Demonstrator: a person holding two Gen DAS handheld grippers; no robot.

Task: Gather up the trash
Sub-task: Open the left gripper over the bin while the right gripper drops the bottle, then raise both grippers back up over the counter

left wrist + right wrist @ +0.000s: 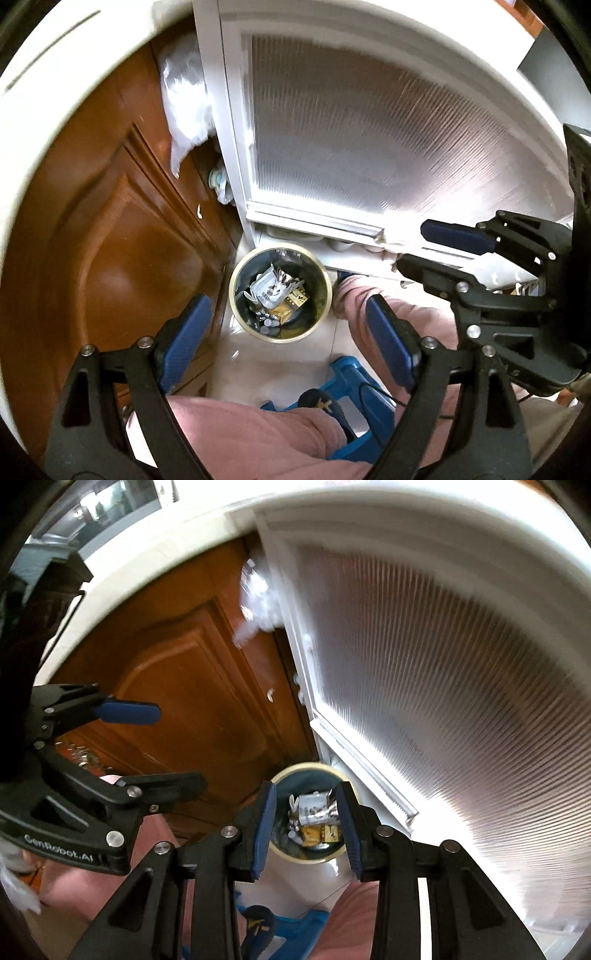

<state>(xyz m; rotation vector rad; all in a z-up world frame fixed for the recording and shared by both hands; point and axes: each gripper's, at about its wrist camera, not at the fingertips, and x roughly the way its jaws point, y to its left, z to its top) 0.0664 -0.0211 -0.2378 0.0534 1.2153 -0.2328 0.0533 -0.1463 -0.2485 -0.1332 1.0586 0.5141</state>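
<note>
Trash (277,291) lies inside the round bin (236,273) on the floor, below the left gripper (288,332), whose fingers spread wide and empty. Right wrist view: right gripper (307,823) fingers part-open, holding nothing, above the bin.

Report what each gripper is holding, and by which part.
Nothing is held. The left gripper and the right gripper both stand open and empty above the round cream-rimmed trash bin with wrappers inside.

A home: wooden door (110,229), frosted-glass door (369,147).
</note>
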